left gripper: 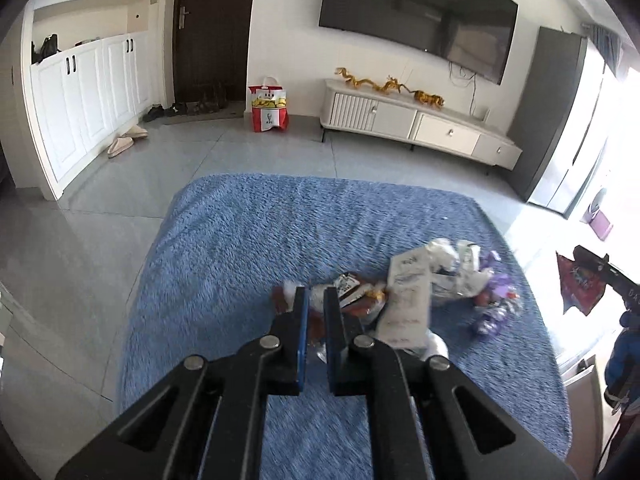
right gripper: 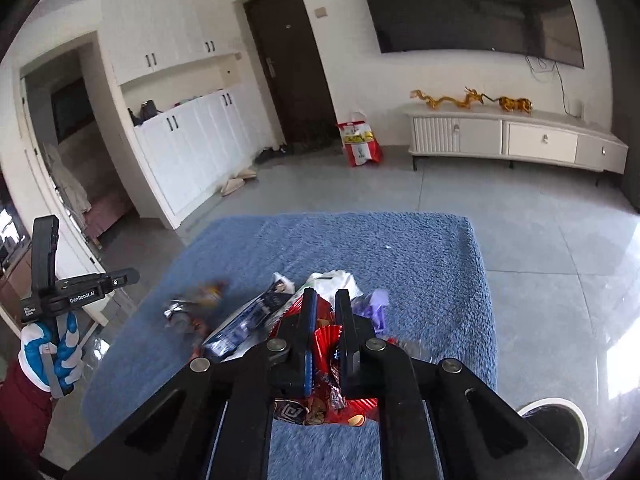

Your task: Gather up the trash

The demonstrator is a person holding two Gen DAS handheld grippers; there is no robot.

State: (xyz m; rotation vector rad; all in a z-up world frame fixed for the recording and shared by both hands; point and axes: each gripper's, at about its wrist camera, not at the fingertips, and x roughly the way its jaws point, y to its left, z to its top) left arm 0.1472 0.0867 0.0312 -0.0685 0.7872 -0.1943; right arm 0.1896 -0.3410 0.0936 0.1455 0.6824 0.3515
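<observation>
A pile of crumpled wrappers lies on a fluffy blue mat (left gripper: 240, 240): a white paper packet (left gripper: 408, 296), clear film and a purple wrapper (left gripper: 496, 312). My left gripper (left gripper: 316, 294) is shut on a brown-and-white snack wrapper (left gripper: 352, 292), held just above the mat. My right gripper (right gripper: 325, 294) is shut on a red foil wrapper (right gripper: 326, 340), which hangs down between its fingers. A dark blue packet (right gripper: 248, 320) and a purple wrapper (right gripper: 378, 304) lie just beyond it. At the right edge of the left wrist view the red wrapper (left gripper: 580, 284) shows again, dangling.
A gloved hand (right gripper: 52, 356) holds the left tool at the mat's left side. A round dark bin with a white rim (right gripper: 556, 424) stands low on the right. Across the grey tiled floor are a red-and-white bag (left gripper: 269, 108), a white TV cabinet (left gripper: 420, 120) and slippers (left gripper: 124, 140).
</observation>
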